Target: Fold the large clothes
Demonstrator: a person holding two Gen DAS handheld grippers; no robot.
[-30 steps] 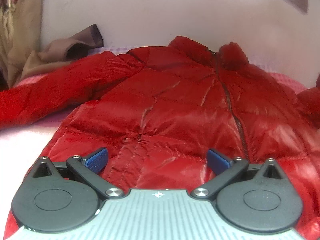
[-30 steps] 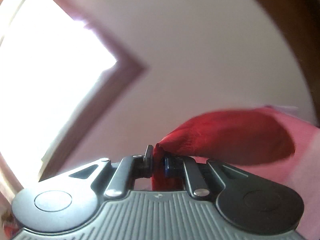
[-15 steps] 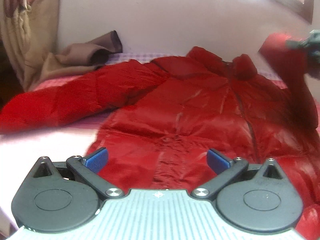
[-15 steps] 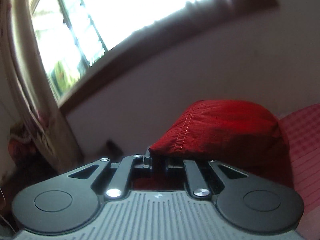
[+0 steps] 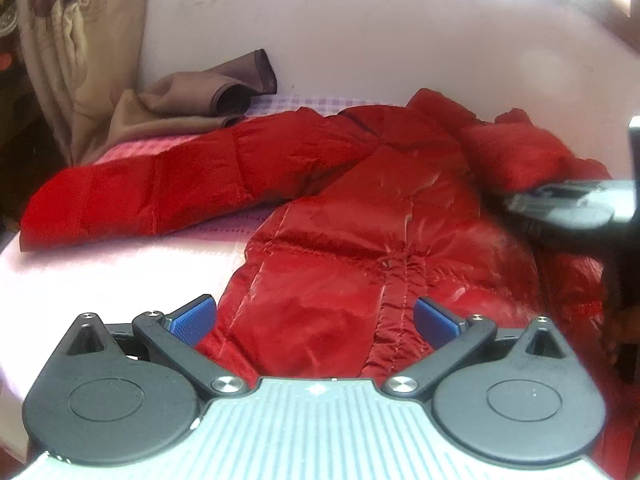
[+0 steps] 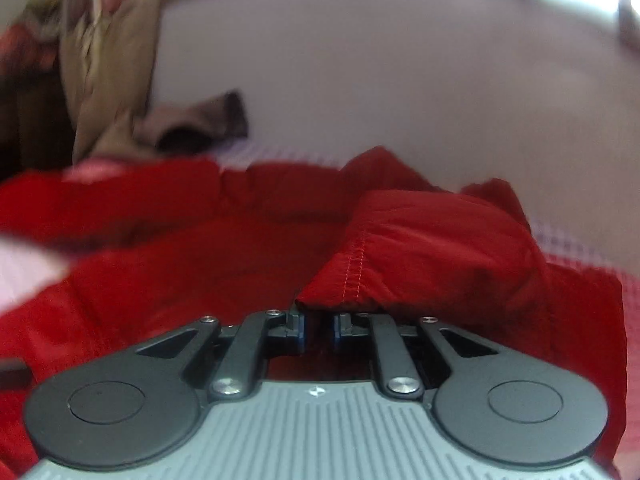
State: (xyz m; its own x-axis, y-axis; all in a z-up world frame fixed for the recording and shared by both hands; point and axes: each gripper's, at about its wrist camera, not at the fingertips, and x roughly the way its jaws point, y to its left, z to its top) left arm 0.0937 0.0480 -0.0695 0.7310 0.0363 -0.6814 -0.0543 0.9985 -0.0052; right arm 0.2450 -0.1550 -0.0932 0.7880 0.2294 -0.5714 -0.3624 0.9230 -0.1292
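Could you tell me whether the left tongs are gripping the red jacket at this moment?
No, the left tongs stand wide open above the red jacket, with their blue pads far apart and no fabric pinched between them.

Red puffer jacket (image 5: 360, 216) front-up on bed, one sleeve folded inward

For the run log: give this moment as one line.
task: fold jacket | left gripper: open, over hem, holding nothing | right gripper: shut on right sleeve, sleeve over jacket front | other sleeve: spread on bed
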